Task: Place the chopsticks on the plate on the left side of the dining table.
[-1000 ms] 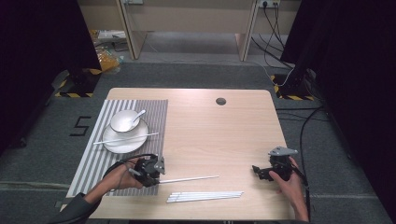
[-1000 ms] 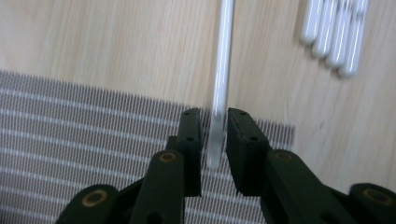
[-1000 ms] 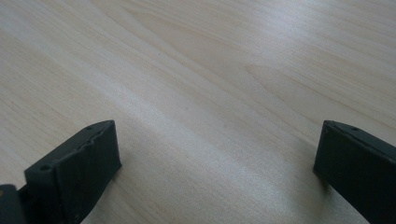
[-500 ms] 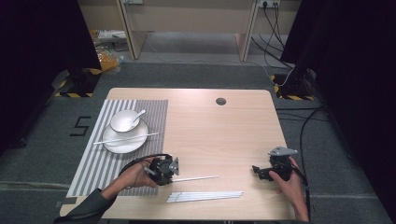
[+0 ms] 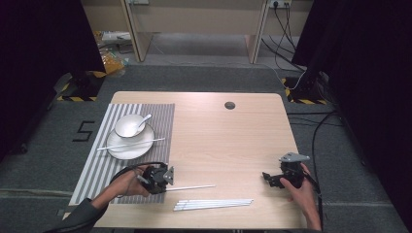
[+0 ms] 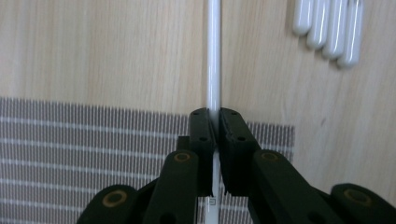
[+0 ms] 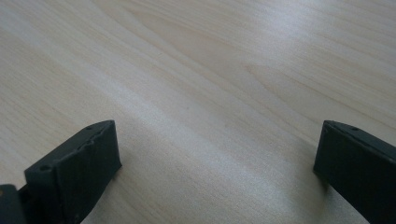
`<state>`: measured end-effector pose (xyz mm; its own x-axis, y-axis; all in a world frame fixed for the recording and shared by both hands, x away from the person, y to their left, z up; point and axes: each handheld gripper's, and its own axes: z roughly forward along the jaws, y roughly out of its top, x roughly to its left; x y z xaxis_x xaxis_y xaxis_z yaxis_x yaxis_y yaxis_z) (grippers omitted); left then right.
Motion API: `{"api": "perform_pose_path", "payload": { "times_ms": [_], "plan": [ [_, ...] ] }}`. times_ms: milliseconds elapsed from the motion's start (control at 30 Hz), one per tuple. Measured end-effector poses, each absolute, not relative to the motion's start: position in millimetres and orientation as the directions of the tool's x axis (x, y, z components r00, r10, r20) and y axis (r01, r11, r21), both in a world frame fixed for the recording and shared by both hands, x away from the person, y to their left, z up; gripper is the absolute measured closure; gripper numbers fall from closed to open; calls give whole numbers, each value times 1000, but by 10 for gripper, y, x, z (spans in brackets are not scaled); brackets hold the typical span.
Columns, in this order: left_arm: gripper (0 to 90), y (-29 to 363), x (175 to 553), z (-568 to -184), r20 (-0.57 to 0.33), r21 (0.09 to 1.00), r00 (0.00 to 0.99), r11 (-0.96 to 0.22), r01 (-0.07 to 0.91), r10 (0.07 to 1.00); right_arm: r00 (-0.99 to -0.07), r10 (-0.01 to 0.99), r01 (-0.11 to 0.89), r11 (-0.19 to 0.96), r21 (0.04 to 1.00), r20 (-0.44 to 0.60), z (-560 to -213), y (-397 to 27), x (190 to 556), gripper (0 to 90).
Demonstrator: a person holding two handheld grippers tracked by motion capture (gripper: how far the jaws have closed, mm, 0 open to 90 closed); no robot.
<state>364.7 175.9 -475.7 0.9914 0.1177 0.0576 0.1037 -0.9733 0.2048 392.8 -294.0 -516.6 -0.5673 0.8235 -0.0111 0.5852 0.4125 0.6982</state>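
left gripper (image 5: 167,178): fingers clenched on a white chopstick (image 5: 194,187), which lies on the tabletop (image 5: 228,141) at the striped mat's (image 5: 99,167) edge
right gripper (image 5: 270,178): fingers released, holding nothing
step: lift level, keep the grip firm so the chopstick won't pivot
nearby: chopstick bundle (image 5: 214,205) just beside; plate (image 5: 130,145) with bowl (image 5: 128,126) and spoon (image 5: 144,120) well apart
obstacles: the bundle, should the tip swing

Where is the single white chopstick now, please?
In the high view, the single chopstick lies near the table's front edge, clamped by the left gripper, just above the chopstick bundle.
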Motion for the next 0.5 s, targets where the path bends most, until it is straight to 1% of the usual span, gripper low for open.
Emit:
{"api": "perform_pose_path", "payload": {
  "times_ms": [200, 300, 500],
  "plan": [
    [838, 1940, 3619, -4751, 50, 181, 989, -975, 126, 137, -567, 823, 585, 413, 698, -11, -5166, -2940, 3928, 3],
    [828, 1982, 3616, -4727, 55, 196, 985, -969, 147, 161, -567, 824, 585, 413, 698, -12, -5166, -2940, 3928, 3],
    [778, 1832, 3621, -4664, 73, 240, 986, -962, 128, 149, -567, 823, 585, 413, 698, -12, -5166, -2940, 3928, 4]
  ]
}}
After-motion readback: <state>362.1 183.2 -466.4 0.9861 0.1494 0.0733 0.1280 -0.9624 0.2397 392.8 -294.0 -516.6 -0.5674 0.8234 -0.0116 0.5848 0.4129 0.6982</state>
